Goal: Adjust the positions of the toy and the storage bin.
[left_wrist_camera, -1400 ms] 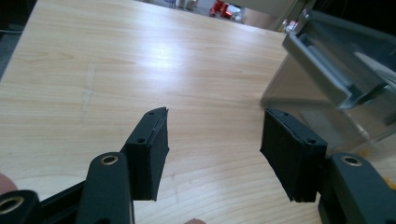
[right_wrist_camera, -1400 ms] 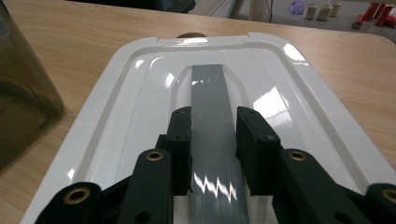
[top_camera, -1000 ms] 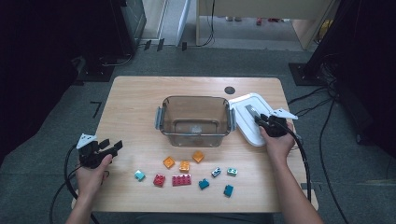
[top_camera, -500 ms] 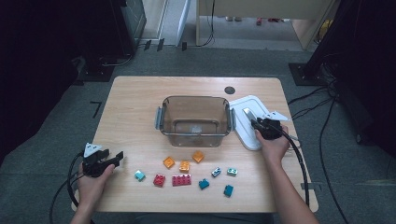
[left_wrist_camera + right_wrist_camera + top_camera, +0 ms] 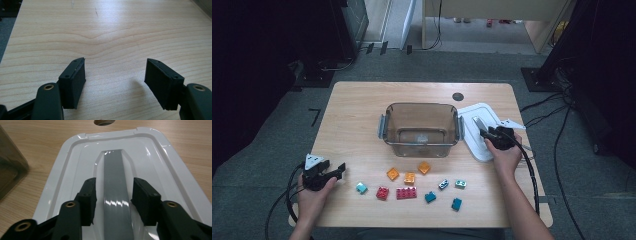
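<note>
White lid point(image 5: 75, 170) w/ grey handle point(image 5: 115, 185) is lying by the tub point(image 5: 422, 129); I'm letting go, R gripper point(image 5: 113, 200) jaws just opening astride the handle, L gripper point(image 5: 115, 77) apart and empty — next I'm judging bricks point(image 5: 406, 193) need picking.

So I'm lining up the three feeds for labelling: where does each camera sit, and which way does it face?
High view: above the person's side, looking forward and down on the table; both forearms, left gripper and right gripper show.
Left gripper view: rides the left gripper, facing bare wood between open jaws.
Right gripper view: rides the right gripper, whose jaws, just opened, straddle the grey handle.
Shared: high and right gripper views both show the white lid.
</note>
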A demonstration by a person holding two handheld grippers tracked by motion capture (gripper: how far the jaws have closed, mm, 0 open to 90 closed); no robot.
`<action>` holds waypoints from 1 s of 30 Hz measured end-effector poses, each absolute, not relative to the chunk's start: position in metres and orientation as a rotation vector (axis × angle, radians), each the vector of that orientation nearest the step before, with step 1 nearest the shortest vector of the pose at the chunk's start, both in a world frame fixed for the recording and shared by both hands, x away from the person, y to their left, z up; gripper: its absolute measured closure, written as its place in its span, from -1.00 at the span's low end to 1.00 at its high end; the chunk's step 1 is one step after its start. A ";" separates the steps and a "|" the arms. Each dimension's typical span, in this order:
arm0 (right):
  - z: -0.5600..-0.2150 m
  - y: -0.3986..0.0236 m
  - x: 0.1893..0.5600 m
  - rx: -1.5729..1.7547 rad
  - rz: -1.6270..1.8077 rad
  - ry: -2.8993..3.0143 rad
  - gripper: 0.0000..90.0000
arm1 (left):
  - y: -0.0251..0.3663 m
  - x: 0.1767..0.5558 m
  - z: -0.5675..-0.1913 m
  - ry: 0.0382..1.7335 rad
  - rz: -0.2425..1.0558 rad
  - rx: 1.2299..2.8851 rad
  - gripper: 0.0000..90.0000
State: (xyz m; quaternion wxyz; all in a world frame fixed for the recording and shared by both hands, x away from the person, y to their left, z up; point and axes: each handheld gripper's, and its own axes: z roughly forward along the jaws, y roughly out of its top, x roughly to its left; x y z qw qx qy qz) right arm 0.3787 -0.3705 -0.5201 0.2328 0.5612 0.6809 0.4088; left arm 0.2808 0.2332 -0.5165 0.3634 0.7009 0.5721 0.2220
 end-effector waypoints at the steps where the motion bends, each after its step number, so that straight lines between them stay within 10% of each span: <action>1: -0.520 -0.370 0.379 1.548 1.122 1.865 0.11 | 0.233 0.281 -0.516 1.473 0.572 1.805 -0.27; 15: -0.520 -0.356 0.381 1.597 1.007 1.793 0.46 | 0.233 0.281 -0.517 1.475 0.568 1.798 -0.27; 30: -0.519 -0.346 0.368 1.656 1.015 1.722 0.25 | 0.235 0.281 -0.516 1.474 0.559 1.794 -0.27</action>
